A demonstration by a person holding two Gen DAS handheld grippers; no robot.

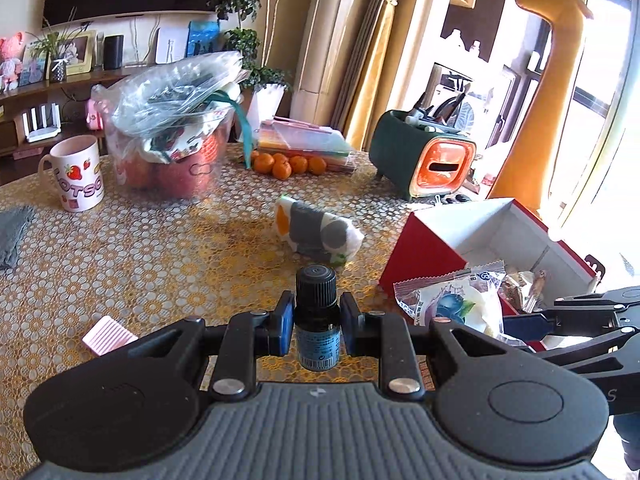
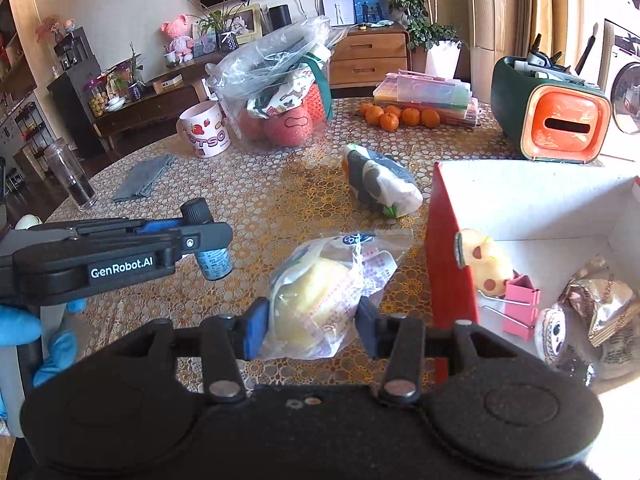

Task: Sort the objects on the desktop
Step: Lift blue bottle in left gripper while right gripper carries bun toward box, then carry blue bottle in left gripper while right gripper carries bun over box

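Observation:
My left gripper (image 1: 317, 326) is shut on a small dark bottle (image 1: 317, 320) with a black ribbed cap and a blue label, held above the table; the bottle (image 2: 208, 246) also shows from the side in the right wrist view. My right gripper (image 2: 312, 326) is shut on a clear-wrapped yellow bun packet (image 2: 320, 292), lifted next to the red box (image 2: 448, 248). That packet (image 1: 452, 300) hangs at the box's near corner in the left wrist view. A rolled grey, white and orange sock bundle (image 1: 316, 232) lies on the tablecloth ahead.
The white-lined red box (image 1: 520, 228) holds a pink binder clip (image 2: 520, 304), a yellow toy (image 2: 486, 264) and wrapped snacks (image 2: 596, 312). Behind stand a mug (image 1: 76, 174), a clear tub of bags (image 1: 172, 128), tangerines (image 1: 288, 164), a green-orange pen holder (image 1: 424, 156), a pink comb (image 1: 110, 334), a grey cloth (image 2: 146, 178).

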